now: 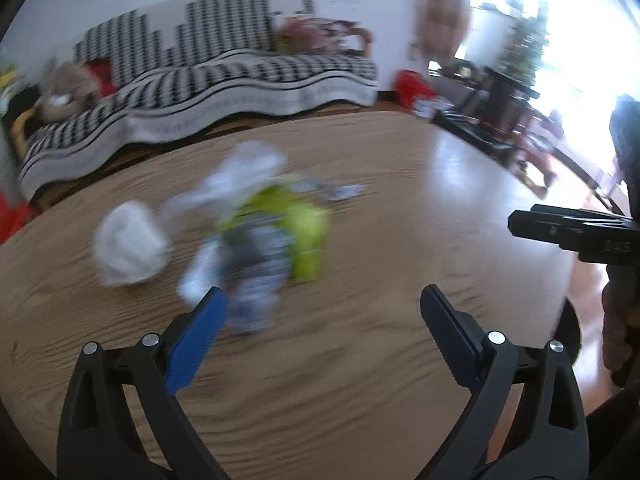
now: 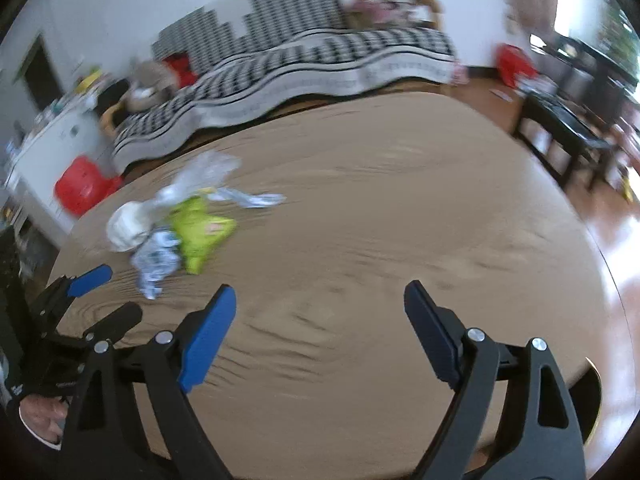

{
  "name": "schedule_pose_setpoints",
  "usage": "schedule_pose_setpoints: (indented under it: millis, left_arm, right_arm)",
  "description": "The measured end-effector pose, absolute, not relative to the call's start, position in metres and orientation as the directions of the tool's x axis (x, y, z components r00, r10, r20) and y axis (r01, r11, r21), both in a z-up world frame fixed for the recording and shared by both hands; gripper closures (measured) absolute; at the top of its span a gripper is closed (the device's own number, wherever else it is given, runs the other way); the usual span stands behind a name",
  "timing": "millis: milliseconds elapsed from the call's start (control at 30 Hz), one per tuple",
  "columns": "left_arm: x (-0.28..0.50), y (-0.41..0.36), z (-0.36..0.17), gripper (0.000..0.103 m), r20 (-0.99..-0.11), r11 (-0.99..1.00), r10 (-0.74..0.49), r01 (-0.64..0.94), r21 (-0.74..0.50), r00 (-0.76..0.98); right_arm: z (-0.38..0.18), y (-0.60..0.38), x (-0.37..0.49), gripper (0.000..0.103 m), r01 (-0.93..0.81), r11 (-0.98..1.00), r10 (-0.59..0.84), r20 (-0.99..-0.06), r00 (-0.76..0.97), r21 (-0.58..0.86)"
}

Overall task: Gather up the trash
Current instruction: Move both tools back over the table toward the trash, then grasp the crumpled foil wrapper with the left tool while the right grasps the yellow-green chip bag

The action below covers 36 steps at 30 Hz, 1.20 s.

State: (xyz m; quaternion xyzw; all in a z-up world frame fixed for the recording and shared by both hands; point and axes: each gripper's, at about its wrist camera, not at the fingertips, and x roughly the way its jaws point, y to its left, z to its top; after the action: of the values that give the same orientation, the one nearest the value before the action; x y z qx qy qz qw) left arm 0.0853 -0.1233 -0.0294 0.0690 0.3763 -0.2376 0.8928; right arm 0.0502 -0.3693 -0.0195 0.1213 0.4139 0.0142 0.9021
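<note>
Two grippers, the left gripper and right gripper, hang spread and empty over the one round wooden table, where one trash heap lies ahead: one white wad, one lime-green wrapper, several blurred pale scraps, one striped sofa beyond.

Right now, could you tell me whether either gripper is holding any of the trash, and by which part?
Nothing is held. The left gripper and right gripper both stand open and empty above the table; the trash pile lies untouched.
</note>
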Motion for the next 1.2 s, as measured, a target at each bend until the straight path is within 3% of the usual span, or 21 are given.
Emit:
schedule_pose_setpoints:
  millis: [167, 467, 600, 667, 767, 833, 1200]
  left_arm:
    - [0.102, -0.081, -0.046, 0.009, -0.72, 0.888, -0.377, 0.449, -0.102, 0.582]
    - [0.124, -0.099, -0.072, 0.011, -0.744, 0.857, -0.396, 0.508, -0.089, 0.537]
    - [0.131, -0.108, -0.078, 0.026, -0.756, 0.856, -0.392, 0.509, -0.091, 0.524]
    - [0.139, -0.108, -0.083, 0.038, -0.768, 0.862, -0.39, 0.495, -0.111, 0.507]
    - [0.143, -0.106, -0.084, 0.068, -0.773, 0.872, -0.376, 0.476, -0.11, 0.511]
    - [0.144, -0.103, -0.083, 0.077, -0.777, 0.876, -0.375, 0.468, -0.119, 0.505]
    - [0.133, -0.061, -0.068, 0.078, -0.784, 0.905, -0.361, 0.394, -0.163, 0.505]
  right_arm:
    - [-0.031, -0.31, 0.093, 0.02, -0.06, 0.979, 0.186, -0.745, 0.641, 0.193]
    - [-0.063, -0.272, 0.134, 0.02, -0.164, 0.979, 0.197, -0.783, 0.591, 0.122]
    - [-0.069, -0.272, 0.144, 0.02, -0.177, 0.976, 0.208, -0.787, 0.58, 0.128]
    - [-0.071, -0.273, 0.148, 0.02, -0.18, 0.975, 0.21, -0.789, 0.578, 0.128]
    - [-0.072, -0.274, 0.152, 0.02, -0.189, 0.973, 0.221, -0.787, 0.576, 0.135]
    - [-0.072, -0.273, 0.154, 0.02, -0.198, 0.97, 0.229, -0.786, 0.574, 0.138]
    - [-0.075, -0.242, 0.172, 0.02, -0.272, 0.957, 0.243, -0.779, 0.577, 0.097]
